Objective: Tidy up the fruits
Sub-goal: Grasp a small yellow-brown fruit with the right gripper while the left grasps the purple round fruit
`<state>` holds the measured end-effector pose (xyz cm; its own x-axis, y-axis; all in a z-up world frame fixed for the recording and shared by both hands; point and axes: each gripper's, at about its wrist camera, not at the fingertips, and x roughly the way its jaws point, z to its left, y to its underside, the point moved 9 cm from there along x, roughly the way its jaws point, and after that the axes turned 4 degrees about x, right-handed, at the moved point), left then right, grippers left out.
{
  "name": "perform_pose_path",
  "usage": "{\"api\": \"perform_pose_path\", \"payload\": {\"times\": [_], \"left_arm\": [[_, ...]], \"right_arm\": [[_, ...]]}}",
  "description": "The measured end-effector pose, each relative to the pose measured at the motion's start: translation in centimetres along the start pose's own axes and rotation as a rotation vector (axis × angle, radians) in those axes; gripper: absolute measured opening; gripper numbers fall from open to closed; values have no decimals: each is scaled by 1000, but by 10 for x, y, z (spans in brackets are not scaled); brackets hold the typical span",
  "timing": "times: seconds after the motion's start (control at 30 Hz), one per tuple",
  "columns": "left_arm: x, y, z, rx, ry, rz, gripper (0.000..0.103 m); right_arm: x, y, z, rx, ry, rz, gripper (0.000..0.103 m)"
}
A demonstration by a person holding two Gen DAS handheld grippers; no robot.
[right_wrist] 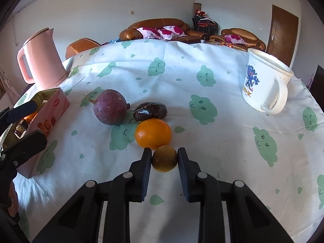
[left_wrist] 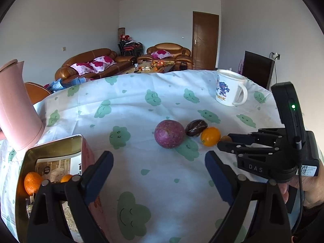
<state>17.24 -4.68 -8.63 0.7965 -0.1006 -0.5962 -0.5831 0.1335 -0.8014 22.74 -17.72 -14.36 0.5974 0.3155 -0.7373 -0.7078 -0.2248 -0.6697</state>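
My right gripper (right_wrist: 164, 157) is shut on a small yellow-brown fruit (right_wrist: 164, 159) that rests on the cloud-print cloth. Just beyond it lie an orange (right_wrist: 153, 133), a dark brown glossy fruit (right_wrist: 150, 111) and a round purple fruit (right_wrist: 110, 107). My left gripper (left_wrist: 159, 158) stands open with nothing between its fingers, hovering over bare cloth in front of the purple fruit (left_wrist: 169, 134). To its left is an open gold-lined tin (left_wrist: 50, 147) with an orange (left_wrist: 32, 183) inside. The left wrist view shows the right gripper's tips beside the orange (left_wrist: 210, 136).
A pink kettle (right_wrist: 42, 60) stands at the back left behind the tin (right_wrist: 53, 105). A white printed mug (right_wrist: 263, 83) sits at the back right. The table's far edge drops off toward a room with brown sofas. A hand (left_wrist: 309, 186) holds the right gripper.
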Motion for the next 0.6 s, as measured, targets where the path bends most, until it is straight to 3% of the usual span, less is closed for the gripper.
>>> {"api": "perform_pose_path", "payload": {"times": [0.43,0.53,0.6], "left_arm": [[68,-15,-5,-90,8,99,92],[83,-14,-8,-92,26,130,83],[90,-14,-6,-98,26,144,82]], "right_arm": [[-22,-27,-24,87,86,-155,28],[-20,-27,-24,102,85,-163,28],[-23,-27,-23,104,84,-175,28]]}}
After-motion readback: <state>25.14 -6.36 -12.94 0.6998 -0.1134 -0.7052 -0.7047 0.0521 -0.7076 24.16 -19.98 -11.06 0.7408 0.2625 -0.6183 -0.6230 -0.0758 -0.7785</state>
